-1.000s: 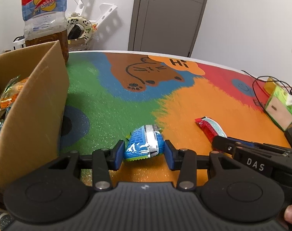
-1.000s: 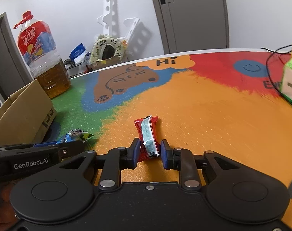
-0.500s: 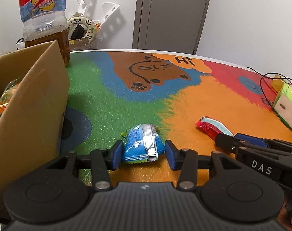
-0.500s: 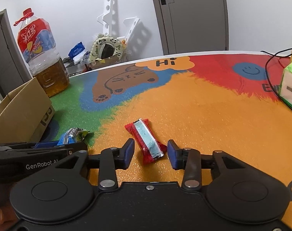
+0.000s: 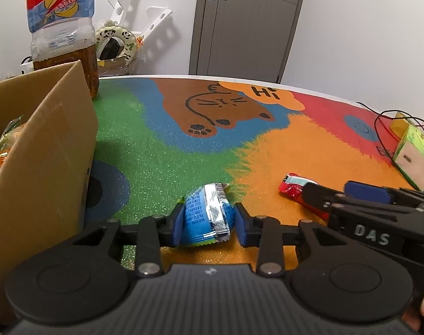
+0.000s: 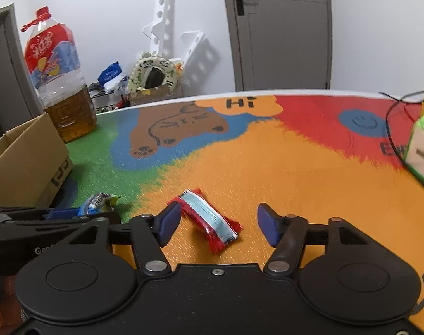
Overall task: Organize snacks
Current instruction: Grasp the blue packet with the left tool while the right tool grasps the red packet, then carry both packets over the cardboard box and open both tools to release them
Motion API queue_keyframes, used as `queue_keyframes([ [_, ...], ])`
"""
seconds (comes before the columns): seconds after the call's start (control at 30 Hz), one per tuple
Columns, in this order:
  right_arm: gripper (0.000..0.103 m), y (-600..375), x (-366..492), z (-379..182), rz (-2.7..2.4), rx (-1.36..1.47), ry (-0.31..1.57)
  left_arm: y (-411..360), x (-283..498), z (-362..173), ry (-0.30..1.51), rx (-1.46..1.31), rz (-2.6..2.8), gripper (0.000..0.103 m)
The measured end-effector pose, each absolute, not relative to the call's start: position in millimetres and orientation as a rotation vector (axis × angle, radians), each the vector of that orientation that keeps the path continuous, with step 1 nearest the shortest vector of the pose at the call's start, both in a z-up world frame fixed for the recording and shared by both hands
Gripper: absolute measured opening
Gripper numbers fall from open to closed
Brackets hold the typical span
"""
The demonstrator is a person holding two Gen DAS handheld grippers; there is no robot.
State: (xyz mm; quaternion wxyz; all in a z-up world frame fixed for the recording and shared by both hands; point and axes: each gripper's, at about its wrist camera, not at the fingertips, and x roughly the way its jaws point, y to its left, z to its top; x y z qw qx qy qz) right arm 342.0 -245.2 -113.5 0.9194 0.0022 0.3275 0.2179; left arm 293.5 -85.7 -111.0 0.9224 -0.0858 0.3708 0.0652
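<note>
the mat (image 5: 167, 150) lies under both tools, and the box (image 5: 52, 150) stands open to the left of the left gripper (image 5: 207, 220), with snack packs already showing inside it. a tea jug (image 5: 62, 28) stands beyond the box's far corner.

the left gripper is clenched on the blue snack (image 5: 209, 215): both pads press its sides, and the pack looks raised off the mat or just touching it; which cannot be told. the right gripper (image 6: 217, 223) is released, jaws wide, with the red bar (image 6: 209, 223) lying flat on the mat between them, skewed across the gap and touching neither pad.

step in hand, as judged: carry the blue snack to the box.
- hold the clench firm; the foil is slick and soft.
- lift clear of the box wall before moving left.
- release only once the pack is over the opening.

for the red bar, turn the right tool so the pads meet its long sides, then close.
</note>
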Motion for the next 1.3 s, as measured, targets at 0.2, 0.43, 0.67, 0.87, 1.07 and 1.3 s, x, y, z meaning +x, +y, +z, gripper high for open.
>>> queue_keyframes([
  [0.2,0.063,-234,351,-120,0.474,-0.015,0.692,-82,293,-106,0.749,-0.187,0.132,0.030],
  [0.43,0.022,-240,349,-119,0.485,0.014,0.714,-83,290,-104,0.742,-0.201,0.112,0.028],
  [0.67,0.022,-253,331,-114,0.465,0.071,0.695,-88,277,-90,0.703,-0.202,0.083,0.028],
  [0.87,0.022,-256,318,-99,0.473,0.097,0.655,-88,263,-73,0.652,-0.203,0.072,0.028],
  [1.07,0.022,-248,306,-80,0.494,0.100,0.612,-80,248,-54,0.602,-0.212,0.076,0.028],
  [1.3,0.022,-235,291,-60,0.518,0.096,0.572,-65,230,-32,0.546,-0.220,0.085,0.028],
])
